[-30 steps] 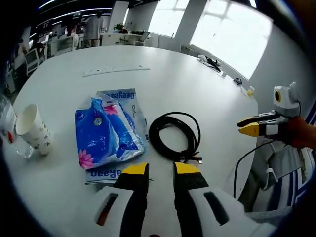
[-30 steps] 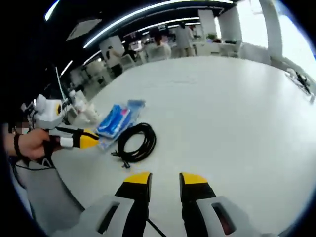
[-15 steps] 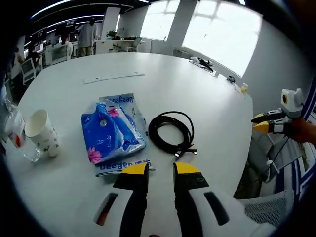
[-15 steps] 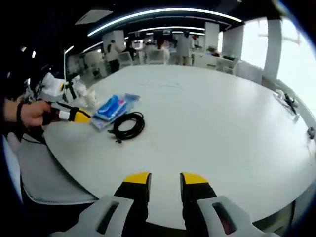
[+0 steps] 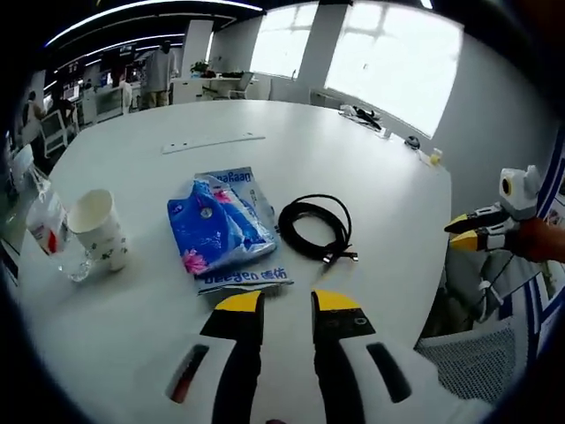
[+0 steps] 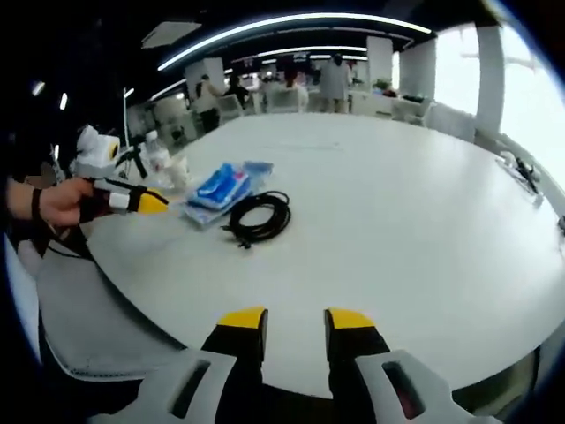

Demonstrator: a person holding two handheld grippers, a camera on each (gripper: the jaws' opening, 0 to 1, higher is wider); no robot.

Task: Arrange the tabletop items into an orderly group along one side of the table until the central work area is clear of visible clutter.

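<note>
Left gripper view: both jaws parted, empty | cable mid-table | far tabletop bare

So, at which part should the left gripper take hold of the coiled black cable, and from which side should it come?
Probably the near side of the coiled black cable, where the loops bunch by the plug ends. It lies flat, beside the blue plastic tissue pack, so the left gripper would likely come from above, one jaw inside the ring. Both grippers are open.
</note>
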